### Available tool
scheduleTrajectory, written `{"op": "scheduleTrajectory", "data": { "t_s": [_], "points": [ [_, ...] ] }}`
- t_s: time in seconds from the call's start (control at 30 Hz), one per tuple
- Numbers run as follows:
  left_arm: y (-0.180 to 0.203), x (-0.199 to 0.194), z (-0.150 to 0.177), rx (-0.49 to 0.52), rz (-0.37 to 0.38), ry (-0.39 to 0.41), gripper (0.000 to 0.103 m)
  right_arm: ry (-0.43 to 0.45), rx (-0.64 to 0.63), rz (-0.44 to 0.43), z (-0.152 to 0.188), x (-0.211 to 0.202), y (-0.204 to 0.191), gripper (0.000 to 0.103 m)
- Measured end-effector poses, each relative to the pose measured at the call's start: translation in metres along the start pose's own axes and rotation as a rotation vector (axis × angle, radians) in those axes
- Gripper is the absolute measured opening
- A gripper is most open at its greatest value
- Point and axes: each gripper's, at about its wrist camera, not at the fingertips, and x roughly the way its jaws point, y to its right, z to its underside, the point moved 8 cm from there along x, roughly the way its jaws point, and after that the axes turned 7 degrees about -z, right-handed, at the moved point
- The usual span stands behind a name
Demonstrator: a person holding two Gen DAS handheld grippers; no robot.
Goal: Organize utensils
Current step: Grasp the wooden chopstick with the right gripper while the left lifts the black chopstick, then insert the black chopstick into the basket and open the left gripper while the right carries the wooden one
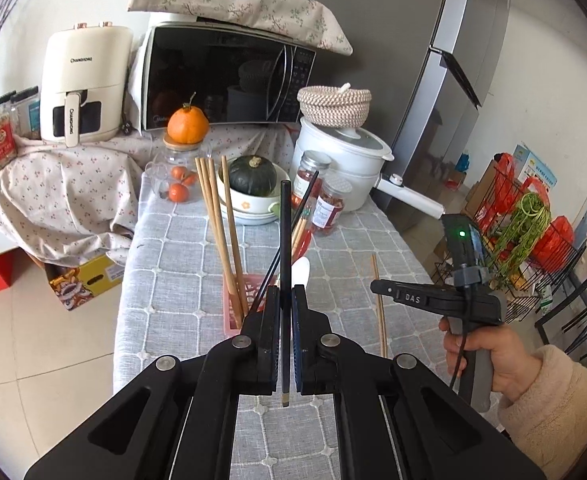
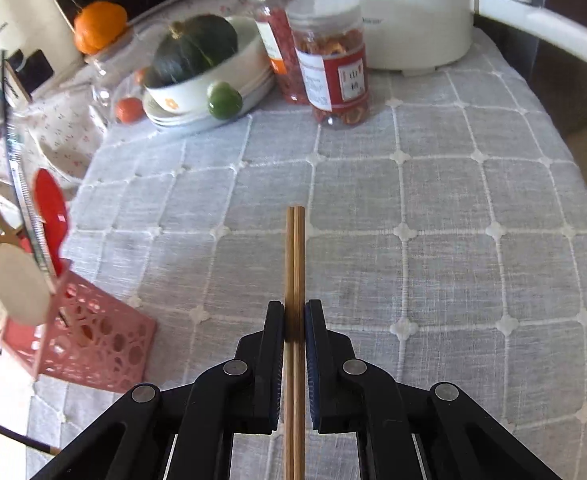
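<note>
My left gripper is shut on a black chopstick and holds it upright above the table, just right of a pink perforated utensil holder. The holder holds several wooden chopsticks, another black chopstick, a red spoon and a white spoon. My right gripper is shut on a pair of wooden chopsticks that lie along the grey checked tablecloth. The holder shows at the left of the right wrist view. The right gripper also shows in the left wrist view, at the right.
Two red-labelled jars, a bowl with a green squash on stacked plates, a green lime and a white pot stand at the table's far end. A microwave, an air fryer and a fridge stand behind.
</note>
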Motion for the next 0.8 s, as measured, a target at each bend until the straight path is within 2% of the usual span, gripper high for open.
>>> {"op": "scheduleTrajectory", "data": {
  "t_s": [0.27,0.5,0.6,0.8],
  "points": [
    [-0.009,-0.031,-0.028,-0.050,-0.004,0.150,0.005,0.175,-0.036,-0.083,-0.018,-0.061,-0.035,0.007],
    [-0.023,-0.053,-0.049,-0.108,-0.039,0.318,0.005,0.265,-0.075,-0.123,-0.027,-0.091,-0.059,0.004],
    [-0.025,-0.052,-0.053,-0.107,-0.060,0.338,0.005,0.298,-0.084,-0.141,-0.031,-0.103,-0.066,0.004],
    [-0.027,-0.034,-0.052,-0.088,-0.107,0.316,0.005,0.327,-0.102,-0.158,-0.035,-0.116,-0.075,0.004]
  ]
}}
